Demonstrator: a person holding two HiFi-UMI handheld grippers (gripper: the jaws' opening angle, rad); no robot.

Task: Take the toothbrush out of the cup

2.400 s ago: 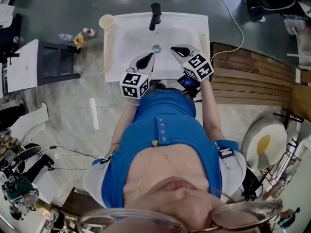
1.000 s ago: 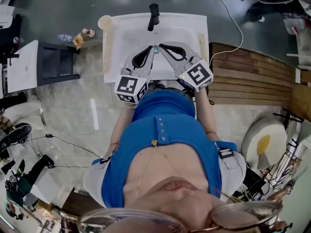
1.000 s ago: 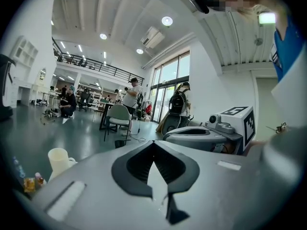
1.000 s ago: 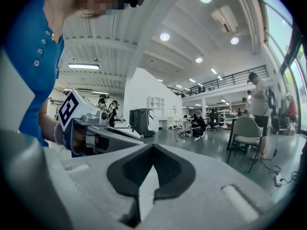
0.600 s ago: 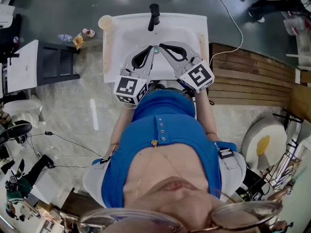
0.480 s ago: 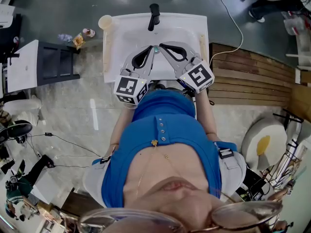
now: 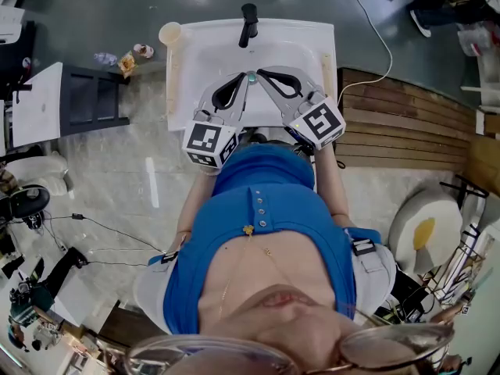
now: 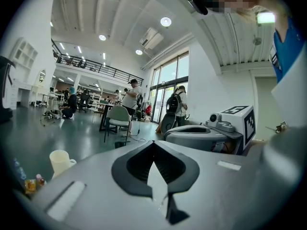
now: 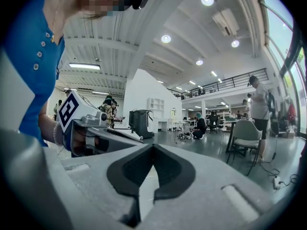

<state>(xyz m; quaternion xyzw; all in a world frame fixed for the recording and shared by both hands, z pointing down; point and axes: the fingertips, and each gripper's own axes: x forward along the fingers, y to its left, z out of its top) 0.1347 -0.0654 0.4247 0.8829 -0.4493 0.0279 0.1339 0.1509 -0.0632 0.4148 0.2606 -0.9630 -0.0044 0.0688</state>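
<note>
Both over sink (image 7: 306, 41): left tool (image 7: 246, 80), right tool (image 7: 259, 73); cup (image 7: 169, 33) at corner

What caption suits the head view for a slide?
Person at a white sink holds left gripper and right gripper, both shut, tips close together over it; cream cup on its corner.

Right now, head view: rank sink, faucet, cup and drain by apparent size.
1. sink, by far the largest.
2. faucet and cup: look about alike, so not ranked.
3. drain, smallest.
</note>
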